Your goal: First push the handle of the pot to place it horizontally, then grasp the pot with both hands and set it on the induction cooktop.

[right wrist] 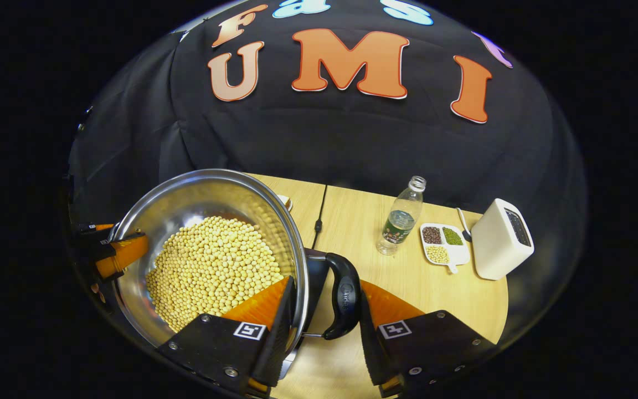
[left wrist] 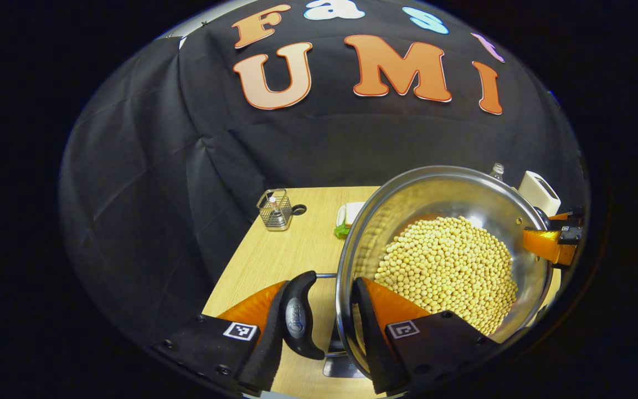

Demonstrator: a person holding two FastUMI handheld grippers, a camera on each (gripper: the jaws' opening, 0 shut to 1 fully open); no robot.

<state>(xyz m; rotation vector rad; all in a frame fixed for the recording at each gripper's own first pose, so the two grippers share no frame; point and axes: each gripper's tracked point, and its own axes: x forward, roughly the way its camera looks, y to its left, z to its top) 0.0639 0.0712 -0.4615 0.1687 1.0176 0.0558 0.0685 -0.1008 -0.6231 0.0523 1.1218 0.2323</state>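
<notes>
Both grippers straddle the pot's (left wrist: 441, 221) rim and side handles, left gripper (left wrist: 319, 332) one side, right gripper (right wrist: 322, 327) opposite, so the beans (right wrist: 214, 266) ride level; fingers look closed around handle and wall, pot seemingly lifted over the table (right wrist: 424, 293), cooktop unseen

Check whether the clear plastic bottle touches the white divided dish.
Apart. In the right gripper view, bare wooden table separates the clear plastic bottle from the white divided dish.

I see a light wooden table (right wrist: 407, 288); on it, beside the white toaster (right wrist: 500, 239), a divided bean dish (right wrist: 444, 244), then a clear bottle (right wrist: 401, 217).
</notes>
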